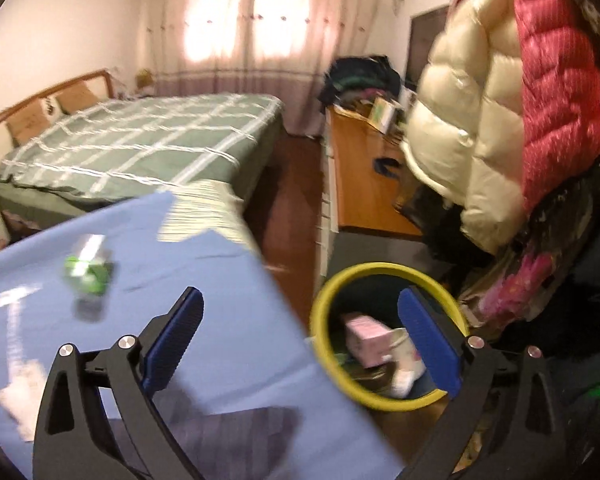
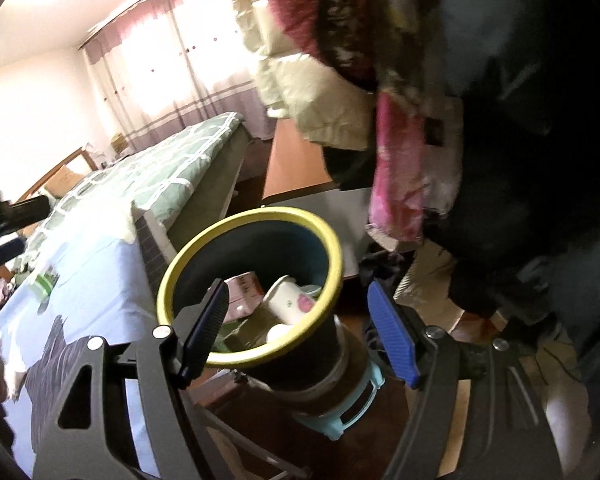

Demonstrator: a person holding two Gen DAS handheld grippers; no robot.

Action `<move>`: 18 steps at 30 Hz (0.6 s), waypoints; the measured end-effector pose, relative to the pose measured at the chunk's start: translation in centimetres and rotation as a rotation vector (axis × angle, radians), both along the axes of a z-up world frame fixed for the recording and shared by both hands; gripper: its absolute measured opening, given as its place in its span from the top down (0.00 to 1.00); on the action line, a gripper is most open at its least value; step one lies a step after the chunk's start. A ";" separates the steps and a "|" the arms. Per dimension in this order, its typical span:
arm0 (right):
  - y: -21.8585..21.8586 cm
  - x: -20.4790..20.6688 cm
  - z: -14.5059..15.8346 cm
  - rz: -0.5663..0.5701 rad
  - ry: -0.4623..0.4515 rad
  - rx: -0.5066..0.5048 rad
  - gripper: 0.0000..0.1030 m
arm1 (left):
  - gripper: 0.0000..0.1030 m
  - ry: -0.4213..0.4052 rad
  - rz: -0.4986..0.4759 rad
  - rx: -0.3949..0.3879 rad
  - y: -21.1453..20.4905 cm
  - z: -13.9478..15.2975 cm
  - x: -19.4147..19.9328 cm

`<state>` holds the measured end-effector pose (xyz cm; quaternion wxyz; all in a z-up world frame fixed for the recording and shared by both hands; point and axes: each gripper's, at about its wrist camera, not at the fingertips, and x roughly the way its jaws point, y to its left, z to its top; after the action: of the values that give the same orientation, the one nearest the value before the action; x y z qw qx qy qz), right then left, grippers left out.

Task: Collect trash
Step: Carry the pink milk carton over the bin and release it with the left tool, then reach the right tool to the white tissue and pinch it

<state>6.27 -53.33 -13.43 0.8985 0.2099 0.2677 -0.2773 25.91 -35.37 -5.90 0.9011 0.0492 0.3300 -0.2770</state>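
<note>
Up close, left gripper spread wide, nothing between its pads, straddling edge of blue-covered table and bin. Right gripper likewise wide apart and holding nothing, framing yellow-rimmed trash bin on floor beside table. Bin already holds pink carton and white cup. Farther off on table: green-and-white wrapper (blurred) and white crumpled scrap. Beyond: bed, puffy jackets, curtains.
</note>
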 end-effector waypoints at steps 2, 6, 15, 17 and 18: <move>1.1 0.6 0.2 0.029 0.003 -0.011 0.33 | 0.06 -0.020 0.043 -0.010 3.6 0.6 -0.1; 3.8 2.3 0.7 0.105 0.013 -0.041 0.33 | 0.05 -0.046 0.175 -0.043 12.3 1.3 0.1; 14.5 8.5 2.1 0.414 0.041 -0.098 0.31 | 0.05 -0.085 0.529 -0.049 30.0 -0.1 2.3; 17.3 10.2 2.3 0.491 0.042 -0.097 0.30 | 0.05 -0.091 0.613 -0.019 33.3 -1.1 3.1; 19.0 11.3 2.5 0.538 0.043 -0.099 0.30 | 0.05 -0.098 0.656 0.003 34.8 -1.6 3.6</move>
<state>17.57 -34.28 -10.94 0.9431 0.0811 0.3190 -0.0460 29.52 -0.59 -7.52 0.9569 -0.0453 0.2851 0.0312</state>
